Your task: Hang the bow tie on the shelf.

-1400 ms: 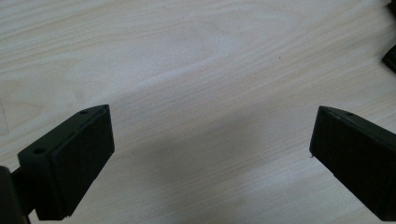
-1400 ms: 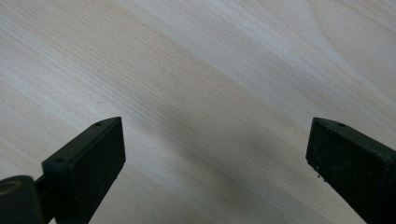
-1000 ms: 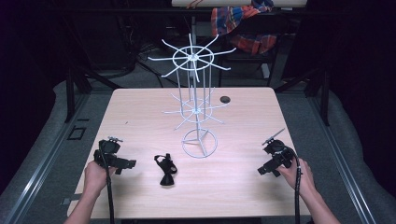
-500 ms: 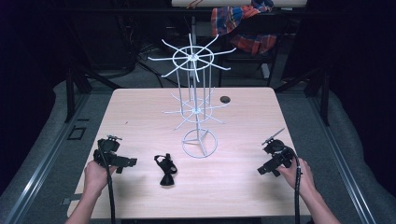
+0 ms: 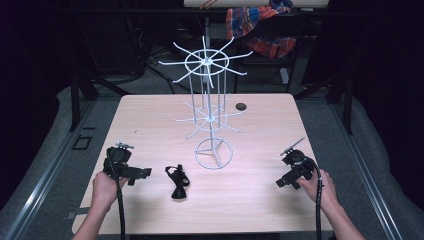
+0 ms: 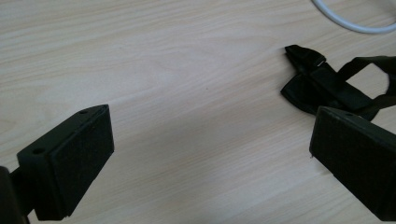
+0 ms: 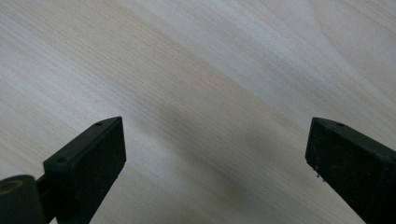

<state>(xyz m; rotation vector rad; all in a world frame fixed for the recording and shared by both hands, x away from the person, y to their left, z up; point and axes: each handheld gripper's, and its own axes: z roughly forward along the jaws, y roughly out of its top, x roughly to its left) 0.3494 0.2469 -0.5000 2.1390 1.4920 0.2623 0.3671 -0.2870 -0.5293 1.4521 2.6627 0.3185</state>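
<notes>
Bow tie (image 6: 327, 88) partly behind left tool's jaw; stand ring (image 6: 350, 21) cut by edge.

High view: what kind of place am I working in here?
Probably a lab or recording studio, not a shop: a bare wooden table ringed by dark curtains and metal framing, with just a white wire display rack and a black bow tie laid out.

right gripper (image 7: 215, 163) jaws spread wide over bare wooden table (image 7: 210, 70).
</notes>
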